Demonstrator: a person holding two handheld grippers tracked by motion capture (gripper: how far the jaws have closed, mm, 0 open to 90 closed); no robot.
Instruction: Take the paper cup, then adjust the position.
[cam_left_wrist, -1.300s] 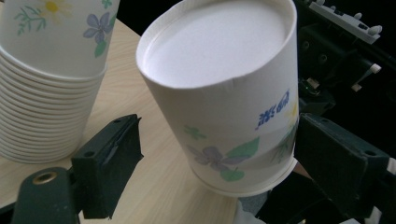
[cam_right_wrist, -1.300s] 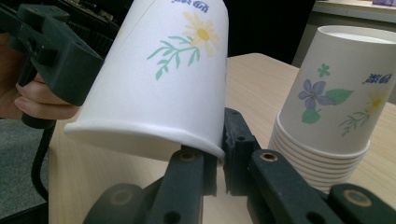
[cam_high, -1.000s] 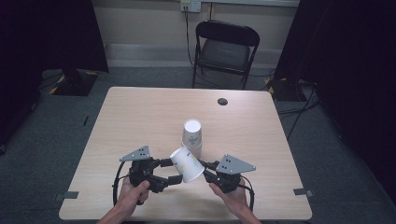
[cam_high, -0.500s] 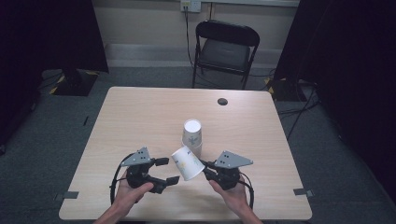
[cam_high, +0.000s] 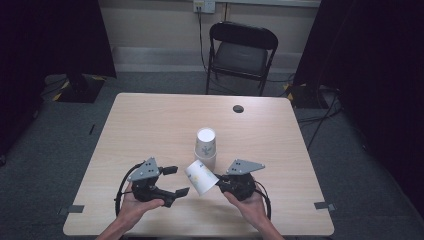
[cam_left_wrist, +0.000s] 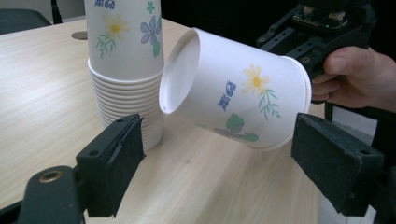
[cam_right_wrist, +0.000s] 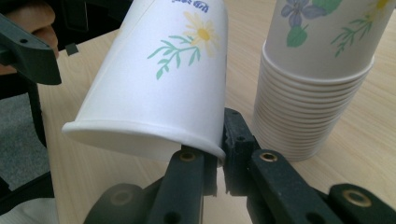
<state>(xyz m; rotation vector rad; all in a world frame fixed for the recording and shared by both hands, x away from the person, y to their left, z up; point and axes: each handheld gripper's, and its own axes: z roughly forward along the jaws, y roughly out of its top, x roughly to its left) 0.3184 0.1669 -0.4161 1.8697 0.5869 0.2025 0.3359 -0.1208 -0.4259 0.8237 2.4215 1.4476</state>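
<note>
A white paper cup (cam_high: 201, 177) with a flower print hangs tilted above the table, its base pointing left. My right gripper (cam_high: 220, 185) is shut on its rim, and the right gripper view shows the two jaws (cam_right_wrist: 219, 140) pinching the rim wall of the cup (cam_right_wrist: 163, 79). My left gripper (cam_high: 179, 180) is open and its jaws have just been closing. In the left gripper view the cup (cam_left_wrist: 233, 93) lies between the pads (cam_left_wrist: 116, 154), and neither pad touches it. A stack of matching cups (cam_high: 206, 145) stands upside down just behind.
The light wooden table (cam_high: 150, 130) has a small dark round spot (cam_high: 238, 108) near its far edge. A black folding chair (cam_high: 240, 50) stands beyond the table. Dark curtains hang at both sides, and the floor is grey carpet.
The left gripper's jaws have narrowed a little around the cup. The cup, the right gripper and the stack have hardly shifted.
</note>
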